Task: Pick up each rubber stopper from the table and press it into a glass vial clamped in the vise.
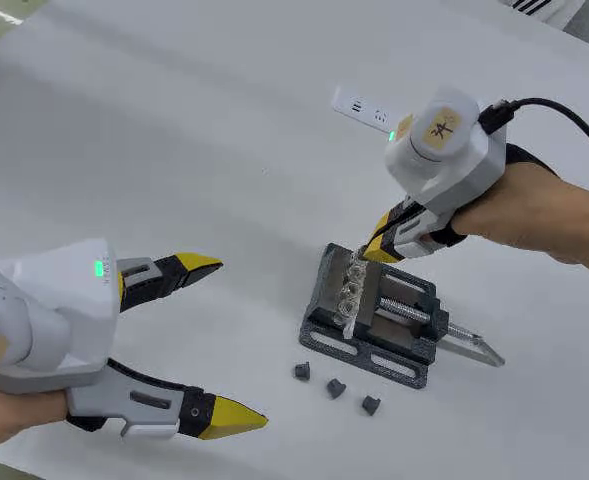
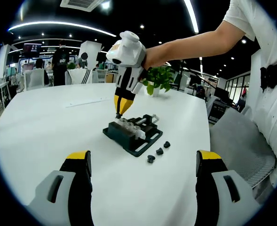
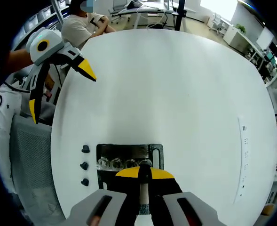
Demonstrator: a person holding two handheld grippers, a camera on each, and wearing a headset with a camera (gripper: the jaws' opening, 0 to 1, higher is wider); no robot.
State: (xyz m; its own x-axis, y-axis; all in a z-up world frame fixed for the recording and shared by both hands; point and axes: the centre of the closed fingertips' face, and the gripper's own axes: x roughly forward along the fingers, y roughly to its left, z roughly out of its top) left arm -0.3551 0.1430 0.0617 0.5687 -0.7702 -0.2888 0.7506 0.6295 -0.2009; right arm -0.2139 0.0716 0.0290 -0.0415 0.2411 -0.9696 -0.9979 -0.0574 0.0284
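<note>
Three rubber stoppers point(image 1: 335, 387) loose on the white desk point(image 1: 174, 150), in a short row just beside the near edge of the vise point(image 1: 404, 345), apart from one another. Four glass vials point(image 1: 352, 285) upright in a line between the vise plates, mouths up; in the right gripper view, side by side just beyond the yellow tips.

Right gripper point(image 1: 369, 250): hangs over the far end of the vial row, tilted down, tips right at the mouth of the end vial. Fingers drawn close together, barely a slit between the tips. Cannot tell if pinching a stopper: too small and dark in the left gripper view, hidden behind the tips in its own view. Held by a hand point(image 1: 534, 205), with a black cable point(image 1: 539, 100) off the back of the housing.

Left gripper point(image 1: 219, 340): hovers above bare desk at the near left, well apart from the vise and the stoppers. Fingers spread wide, nothing between them. Points toward the vise in its own view, with the three stoppers ahead between the two yellow tips.

Elsewhere: white power strip point(image 1: 362, 108) flat on the desk beyond the right gripper, green light on. Screw handle point(image 1: 469, 342) of the vise sticking out on the side away from the vials. Potted plant point(image 2: 159, 77) at the far desk edge in the left gripper view.
</note>
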